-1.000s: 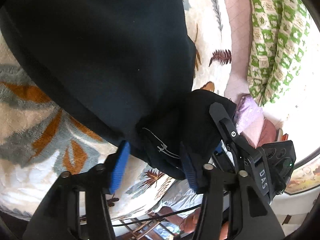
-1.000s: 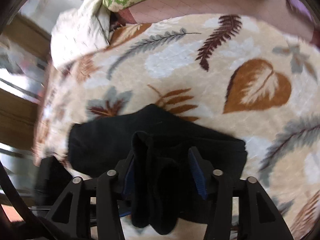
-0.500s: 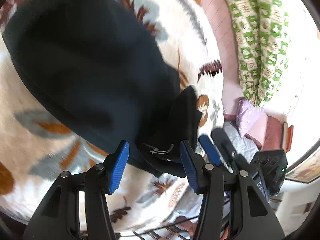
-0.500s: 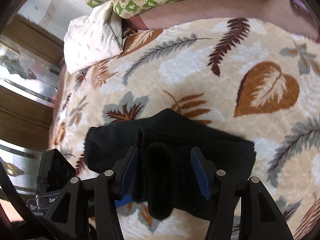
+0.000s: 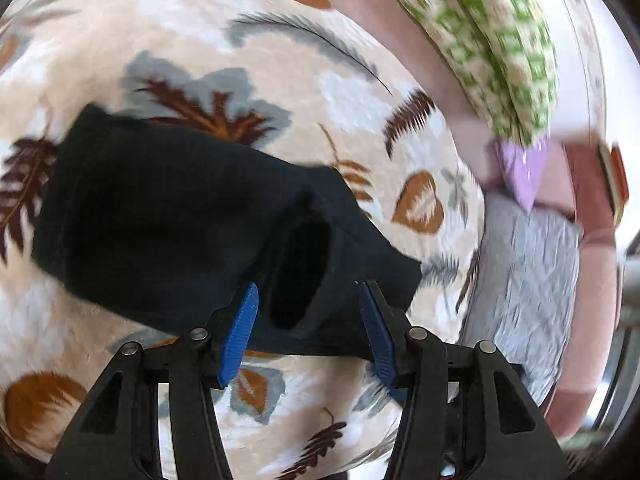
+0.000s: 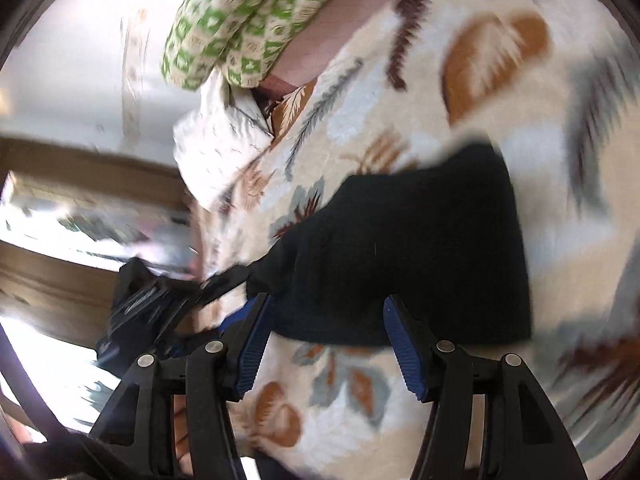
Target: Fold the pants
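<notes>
Both grippers have let go of the dark cloth they held a second ago, and each has drawn back and rolled, so the pants now lie on their own on the leaf-patterned blanket.

From the left wrist view, the pants (image 5: pixel 168 224) show as a black folded bundle stretched across the blanket (image 5: pixel 360 92), with a rounded open fold, like a tunnel mouth, sitting right beyond the fingertips. The left gripper (image 5: pixel 308 320) hangs over the near edge of the bundle, pointing steeply down, its blue pads (image 5: pixel 240 332) spread apart with nothing pinched between them; the cloth sits behind the gap, not in it. This view alone takes in a grey quilted cover (image 5: pixel 524 288) past the blanket's edge, a lilac pillow (image 5: pixel 524 168) and the green-and-white patterned bedding (image 5: pixel 500 48) along the far side.

The right wrist view is badly smeared. It shows the pants (image 6: pixel 420 248) from the other side as a plain black slab with no fold opening to be seen. The right gripper (image 6: pixel 328 344) points down at a shallower slant, and its jaws are opening; the blue pads (image 6: pixel 404 356) stand clear of the cloth, with only blanket (image 6: pixel 500 92) showing between them. Only here can the left gripper's (image 6: pixel 224 280) black body be seen, off to the left near the bundle's corner, along with a white speckled pillow (image 6: pixel 216 148), the green bedding (image 6: pixel 240 28) and wooden furniture (image 6: pixel 80 168) beyond the bed.
</notes>
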